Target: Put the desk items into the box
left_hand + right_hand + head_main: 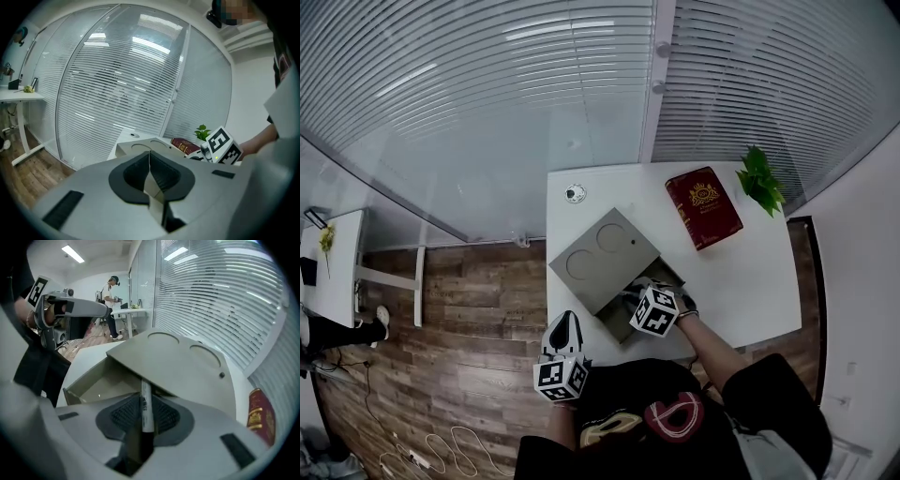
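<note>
Right gripper view: a pale marker pen [146, 405] is seen pinched between the pads of the right claw [145, 417], its far end pointed at the open gap of the box [178, 364], just under the edge of the raised lid. The pen is not yet inside the box; it is held at the mouth, above the near wall. The left claw [565, 334] is pressed together with nothing in it, well apart from the box and off the near-left edge of the desk [750, 281]. Beyond the box a red book [704, 206] and a small green plant [761, 180] are seen on the desk, and a small round object [574, 194] lies behind the box's left corner.

Several slips can be expected from here. The pen's tip could be caught on the lid's edge if it is pushed in too high, and the lid could be knocked shut, since it is not steadied by the left claw. If the pen is let go too early, it could be dropped on the near wall and rolled off the desk. The box itself could also be shoved away by a careless push
</note>
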A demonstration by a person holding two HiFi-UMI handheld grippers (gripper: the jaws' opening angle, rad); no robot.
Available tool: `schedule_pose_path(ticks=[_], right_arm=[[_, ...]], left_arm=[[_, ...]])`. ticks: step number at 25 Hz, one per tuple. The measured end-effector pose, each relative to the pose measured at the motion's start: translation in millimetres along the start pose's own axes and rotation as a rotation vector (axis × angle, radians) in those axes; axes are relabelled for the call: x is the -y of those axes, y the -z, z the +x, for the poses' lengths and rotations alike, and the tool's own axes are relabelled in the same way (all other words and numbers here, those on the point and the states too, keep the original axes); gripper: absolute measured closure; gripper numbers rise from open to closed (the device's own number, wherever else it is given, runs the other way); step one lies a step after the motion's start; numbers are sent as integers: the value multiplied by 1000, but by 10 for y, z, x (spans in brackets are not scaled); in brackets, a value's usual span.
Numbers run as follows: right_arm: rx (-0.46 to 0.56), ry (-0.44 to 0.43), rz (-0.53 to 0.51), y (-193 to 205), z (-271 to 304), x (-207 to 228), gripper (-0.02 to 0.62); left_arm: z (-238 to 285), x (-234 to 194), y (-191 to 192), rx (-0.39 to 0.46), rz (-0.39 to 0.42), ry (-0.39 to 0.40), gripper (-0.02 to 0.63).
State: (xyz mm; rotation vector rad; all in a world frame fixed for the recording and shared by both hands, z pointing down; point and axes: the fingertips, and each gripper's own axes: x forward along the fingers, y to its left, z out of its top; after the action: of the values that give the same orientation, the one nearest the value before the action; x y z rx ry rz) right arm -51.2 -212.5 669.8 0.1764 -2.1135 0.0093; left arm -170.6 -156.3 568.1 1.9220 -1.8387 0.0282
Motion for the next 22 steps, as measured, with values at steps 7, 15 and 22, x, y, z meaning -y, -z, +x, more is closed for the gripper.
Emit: schedule_pose_path(ticks=[7, 15, 22], right_arm=[[-15, 4, 41, 42, -77, -6, 387], [74, 63, 169, 10, -366, 70, 374], [115, 133, 286, 141, -581, -17, 373]], left_arm=[[-48, -11, 4, 6, -9, 0, 588], [-18, 123, 23, 2, 9, 60, 588], [21, 355, 49, -18, 20, 151, 588]])
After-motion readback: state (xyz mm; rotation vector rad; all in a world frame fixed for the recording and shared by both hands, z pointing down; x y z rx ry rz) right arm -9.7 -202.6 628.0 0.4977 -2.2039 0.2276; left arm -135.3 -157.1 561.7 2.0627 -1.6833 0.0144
